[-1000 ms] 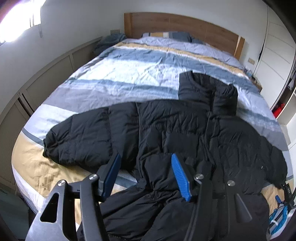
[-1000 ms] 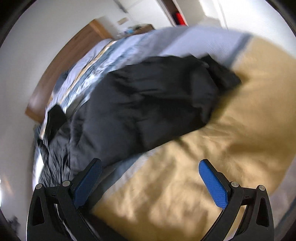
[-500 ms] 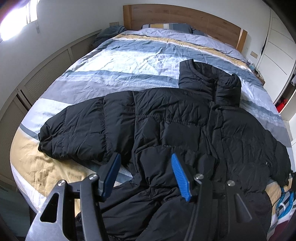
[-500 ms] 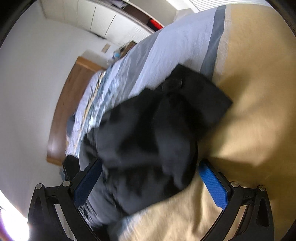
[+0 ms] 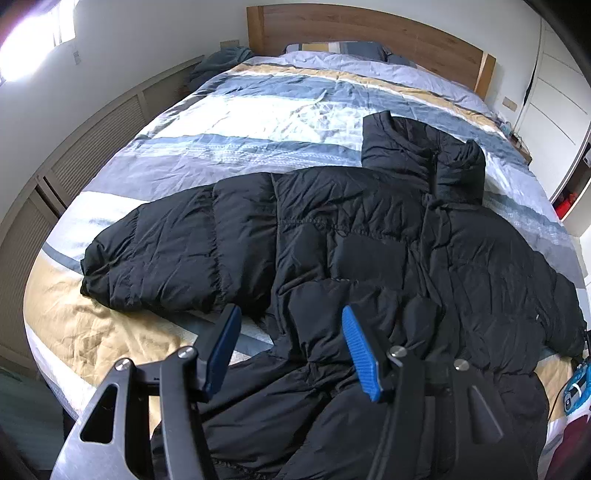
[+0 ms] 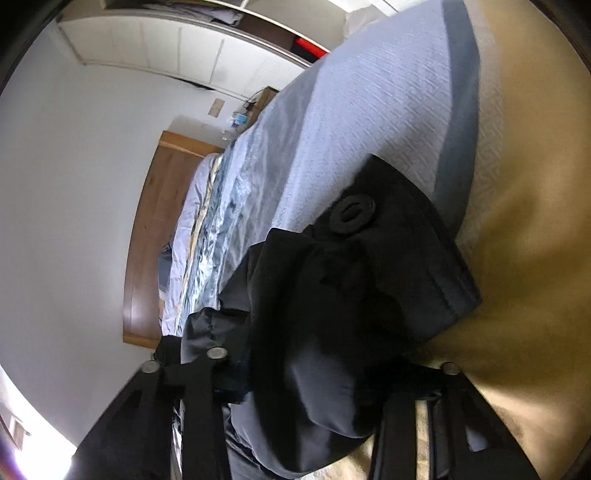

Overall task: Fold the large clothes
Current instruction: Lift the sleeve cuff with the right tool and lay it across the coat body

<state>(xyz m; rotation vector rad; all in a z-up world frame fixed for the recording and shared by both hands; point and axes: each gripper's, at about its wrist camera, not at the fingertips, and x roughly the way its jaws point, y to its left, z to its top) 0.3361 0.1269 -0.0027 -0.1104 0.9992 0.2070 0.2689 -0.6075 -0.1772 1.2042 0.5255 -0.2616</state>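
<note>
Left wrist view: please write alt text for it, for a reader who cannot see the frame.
A black puffer jacket lies spread face up across a striped bed, one sleeve stretched toward the left edge. The left gripper hovers open over the jacket's lower part, its blue pads holding nothing. A wooden headboard stands at the far end.

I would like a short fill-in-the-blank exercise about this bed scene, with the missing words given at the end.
1. The puffy jacket spread on the bed is ____ in colour.
2. The headboard behind the pillows is made of ____.
3. The left hand-held gripper hovers with its jaws ____.
4. The right hand-held gripper has the jacket's ____ between its fingers.

Missing words: black; wood; open; sleeve cuff
</note>
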